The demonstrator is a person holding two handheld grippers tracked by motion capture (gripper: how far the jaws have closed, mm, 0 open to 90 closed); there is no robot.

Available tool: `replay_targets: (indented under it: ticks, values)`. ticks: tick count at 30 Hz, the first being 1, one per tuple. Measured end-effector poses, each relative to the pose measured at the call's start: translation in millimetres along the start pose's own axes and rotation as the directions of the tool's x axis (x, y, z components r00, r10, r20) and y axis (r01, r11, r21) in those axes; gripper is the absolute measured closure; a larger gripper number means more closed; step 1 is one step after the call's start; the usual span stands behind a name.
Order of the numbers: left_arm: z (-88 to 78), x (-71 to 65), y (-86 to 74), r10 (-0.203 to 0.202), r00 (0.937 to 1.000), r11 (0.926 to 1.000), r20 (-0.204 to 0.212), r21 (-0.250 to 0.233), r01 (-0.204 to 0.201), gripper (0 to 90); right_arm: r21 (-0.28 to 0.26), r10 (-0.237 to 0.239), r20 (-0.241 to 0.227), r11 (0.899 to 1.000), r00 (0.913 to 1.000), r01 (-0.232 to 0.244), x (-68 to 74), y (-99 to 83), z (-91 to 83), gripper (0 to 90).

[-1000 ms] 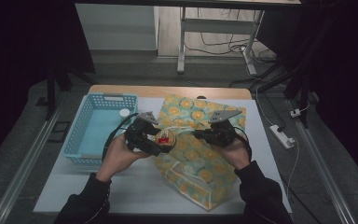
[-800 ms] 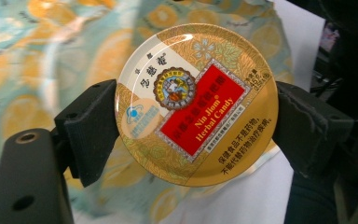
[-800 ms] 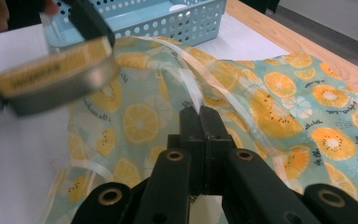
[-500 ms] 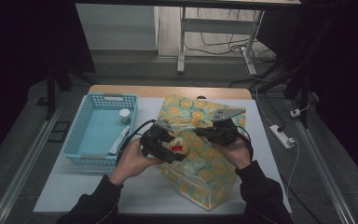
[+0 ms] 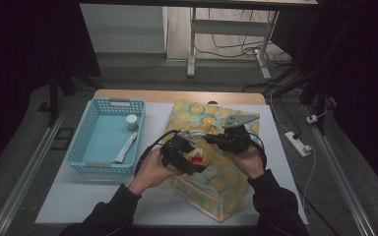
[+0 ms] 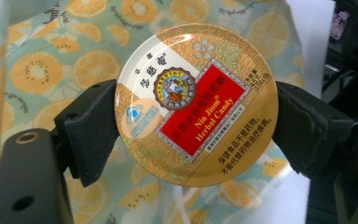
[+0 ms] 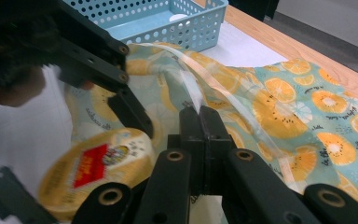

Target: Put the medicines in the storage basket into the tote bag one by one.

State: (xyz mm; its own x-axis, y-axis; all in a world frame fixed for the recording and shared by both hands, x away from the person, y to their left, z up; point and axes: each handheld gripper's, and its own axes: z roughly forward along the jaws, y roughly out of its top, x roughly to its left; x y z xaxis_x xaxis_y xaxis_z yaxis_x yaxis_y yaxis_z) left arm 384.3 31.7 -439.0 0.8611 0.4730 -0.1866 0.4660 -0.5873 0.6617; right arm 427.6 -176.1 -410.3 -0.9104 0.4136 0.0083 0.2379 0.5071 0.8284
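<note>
A round gold candy tin [image 6: 196, 105] with a red label sits between the black pads [image 6: 91, 126] of my left gripper [image 6: 196, 135], which is shut on its rim. In the high view that gripper [image 5: 195, 160] holds the tin [image 5: 197, 158] over the near-left part of an orange-print bag [image 5: 197, 118]. My right gripper [image 7: 199, 116] is shut on the bag's clear plastic edge [image 7: 223, 93] and holds it lifted. The tin [image 7: 98, 163] hangs just left of it, close to the raised edge. From above, the right gripper [image 5: 211, 139] lies over the bag's middle.
A blue perforated basket [image 5: 81, 142] stands left of the bag, with a small white bottle [image 5: 132, 121] and a white tube [image 5: 126, 147] inside. A power strip [image 5: 298, 143] lies off the table's right edge. The white tabletop [image 5: 78, 201] runs along the near side.
My left gripper has carried the tin rightward and slightly down, from beside the basket to over the bag near the right gripper. The right gripper has stayed put.
</note>
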Motion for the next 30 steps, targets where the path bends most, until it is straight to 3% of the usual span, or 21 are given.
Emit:
replay_targets:
  ticks: [9, 17, 30]
  values:
    - [22.1, 5.5, 5.9, 0.012, 0.9986, 0.9997, -0.051, 0.023, -0.011, 20.0, -0.008, 0.008, -0.003, 1.0, 1.0, -0.008, 1.2, 0.9, -0.5, 90.0]
    - [38.7, 18.5, 3.9, 0.002, 0.9954, 0.9997, -0.096, 0.025, 0.0, 20.0, -0.006, 0.004, -0.014, 1.0, 0.9999, -0.004, 4.5, 1.8, 2.1, 90.0]
    - [53.0, 41.9, -7.4, -0.045, 0.99, 0.9981, -0.134, -0.048, 0.039, 20.0, 0.014, 0.006, -0.017, 1.0, 0.9998, -0.006, 5.5, -0.4, 8.1, 90.0]
